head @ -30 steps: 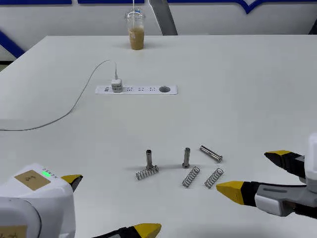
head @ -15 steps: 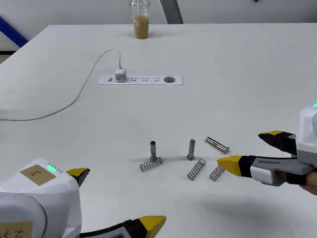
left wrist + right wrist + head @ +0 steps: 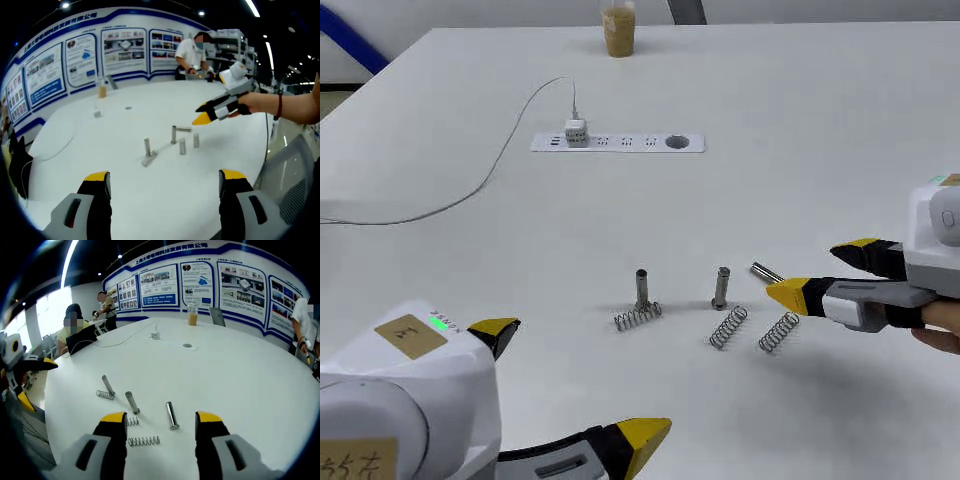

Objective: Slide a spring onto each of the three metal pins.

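Surface: a broad white table (image 3: pixel 800 120), its far edge running along the top of the head view.
Far edge: a cup (image 3: pixel 619 25) with a tan drink stands close to it.
Middle of the table: a power strip (image 3: pixel 617 143) lies parallel to the far edge, between the cup and the pins. A white charger (image 3: pixel 576 131) is plugged in near its left end. A cable (image 3: pixel 490 175) trails from the charger toward the table's left edge.
Standing pins: the left pin (image 3: pixel 642 288) and the middle pin (image 3: pixel 722 287) stand upright side by side, well in from every edge. Neither carries a spring yet.
Third pin: the lying pin (image 3: pixel 765 271) rests flat just right of the middle pin, its right end hidden behind a yellow jaw tip. In the right gripper view it (image 3: pixel 171 415) lies in line with the gap between the jaws.
Springs: all three lie on their sides on the table. The left spring (image 3: pixel 637 317) is at the foot of the left pin. The middle spring (image 3: pixel 728 327) and the right spring (image 3: pixel 778 332) sit just nearer than the other two pins, apart from each other.
Right hand: the right gripper (image 3: pixel 819 271) has its jaws spread wide and grasps nothing, low at the lying pin. Whether it touches the pin cannot be told.
Left hand: the left gripper (image 3: pixel 570 382) has its jaws released and empty, on the near side of the pins and well apart from them.
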Motion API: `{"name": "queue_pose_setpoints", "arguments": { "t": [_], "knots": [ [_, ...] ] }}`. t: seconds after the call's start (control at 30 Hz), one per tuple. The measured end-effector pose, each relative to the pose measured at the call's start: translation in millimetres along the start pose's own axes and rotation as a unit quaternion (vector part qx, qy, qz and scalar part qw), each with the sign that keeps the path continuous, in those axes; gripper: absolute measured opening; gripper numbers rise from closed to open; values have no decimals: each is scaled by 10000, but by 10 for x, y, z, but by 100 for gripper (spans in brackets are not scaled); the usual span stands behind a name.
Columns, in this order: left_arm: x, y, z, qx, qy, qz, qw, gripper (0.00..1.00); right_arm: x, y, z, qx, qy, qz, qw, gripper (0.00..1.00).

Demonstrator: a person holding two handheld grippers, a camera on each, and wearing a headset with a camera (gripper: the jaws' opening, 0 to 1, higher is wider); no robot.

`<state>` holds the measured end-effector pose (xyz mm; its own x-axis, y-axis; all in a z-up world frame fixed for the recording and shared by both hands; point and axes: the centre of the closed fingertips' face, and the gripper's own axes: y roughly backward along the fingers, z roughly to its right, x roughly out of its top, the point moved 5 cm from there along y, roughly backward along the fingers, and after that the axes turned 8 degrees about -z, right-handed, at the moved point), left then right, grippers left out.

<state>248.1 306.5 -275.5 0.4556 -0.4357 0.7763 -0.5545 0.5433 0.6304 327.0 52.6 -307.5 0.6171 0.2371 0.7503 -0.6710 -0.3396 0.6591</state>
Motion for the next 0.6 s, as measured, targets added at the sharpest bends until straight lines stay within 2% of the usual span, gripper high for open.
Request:
{"name": "queue_pose_setpoints", "arguments": {
  "t": [0.33,0.6],
  "knots": [
    [1,-42,13,-44,-22,12,10000,90,-31,-215,91,89,-15,-146,9999,44],
    [-51,-79,-7,-49,-14,-25,10000,88,-43,-389,171,135,-15,-242,9996,38]
  ]
}}
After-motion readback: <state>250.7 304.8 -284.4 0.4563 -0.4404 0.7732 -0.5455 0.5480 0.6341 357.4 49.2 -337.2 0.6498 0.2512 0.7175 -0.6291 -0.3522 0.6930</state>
